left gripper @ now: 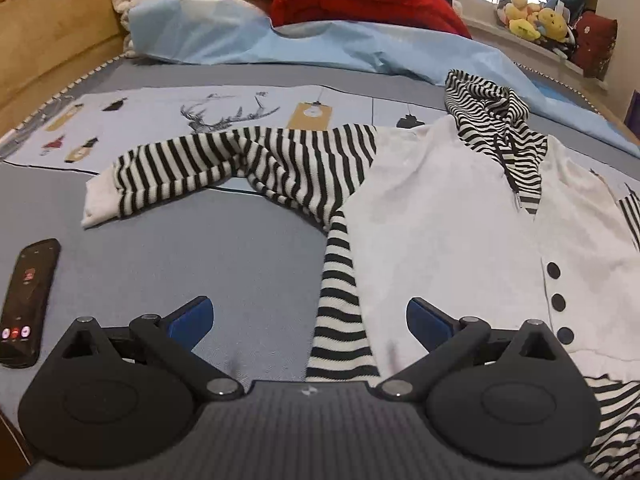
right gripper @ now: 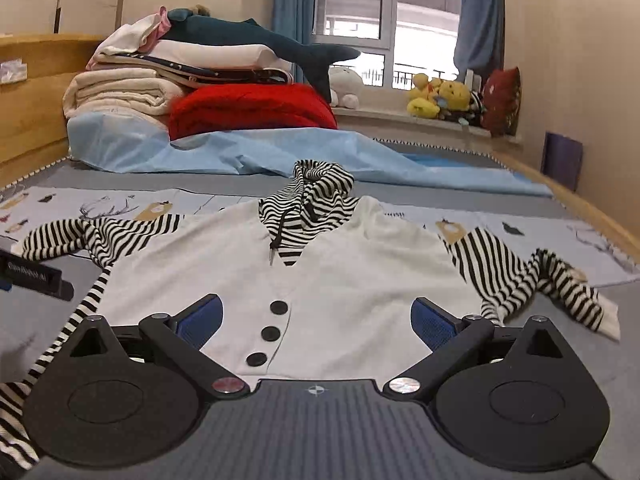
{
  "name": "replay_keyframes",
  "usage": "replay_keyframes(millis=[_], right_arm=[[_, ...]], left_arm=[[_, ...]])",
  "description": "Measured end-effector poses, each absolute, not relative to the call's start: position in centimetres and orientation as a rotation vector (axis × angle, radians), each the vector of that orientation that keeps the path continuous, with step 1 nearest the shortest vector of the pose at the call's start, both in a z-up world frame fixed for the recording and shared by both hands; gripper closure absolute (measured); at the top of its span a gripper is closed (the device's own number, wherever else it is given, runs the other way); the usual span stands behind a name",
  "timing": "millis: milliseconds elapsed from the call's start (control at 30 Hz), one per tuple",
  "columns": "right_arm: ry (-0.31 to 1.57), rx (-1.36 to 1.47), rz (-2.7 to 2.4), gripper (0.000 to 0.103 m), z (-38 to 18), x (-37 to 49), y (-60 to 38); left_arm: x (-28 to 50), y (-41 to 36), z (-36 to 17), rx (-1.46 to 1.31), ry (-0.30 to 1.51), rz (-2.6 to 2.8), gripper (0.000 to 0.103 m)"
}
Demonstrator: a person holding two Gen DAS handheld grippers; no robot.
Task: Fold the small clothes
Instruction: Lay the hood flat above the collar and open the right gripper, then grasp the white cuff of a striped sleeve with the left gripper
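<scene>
My left gripper [left gripper: 310,322] jaws wide over the hooded top's [left gripper: 460,216] striped side edge, my right gripper [right gripper: 317,318] jaws wide above its black buttons [right gripper: 270,333], phone [left gripper: 26,300] on the bed sheet [left gripper: 200,248] at left

At your far left a black phone [left gripper: 26,300] lies on the grey bed cover [left gripper: 200,248]. Ahead you see a red blanket [right gripper: 252,110] beside folded cream blankets [right gripper: 120,94], a teal shark plush [right gripper: 256,42] on top, and yellow plush toys [right gripper: 440,98] on the windowsill.
</scene>
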State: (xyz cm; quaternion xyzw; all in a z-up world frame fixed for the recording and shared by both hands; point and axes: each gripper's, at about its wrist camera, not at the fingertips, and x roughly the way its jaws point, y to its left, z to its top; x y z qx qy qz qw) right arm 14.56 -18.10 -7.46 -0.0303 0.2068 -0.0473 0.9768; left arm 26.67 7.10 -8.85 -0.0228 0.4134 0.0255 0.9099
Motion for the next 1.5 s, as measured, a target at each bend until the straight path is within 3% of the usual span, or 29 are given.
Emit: replay_keyframes(millis=[1500], right_arm=[[0.521,-0.015,-0.115,0.003,-9.0,17.7,-18.3]], left_arm=[[27.9,7.9,-9.6,-0.051,0.909,0.068,0.000]])
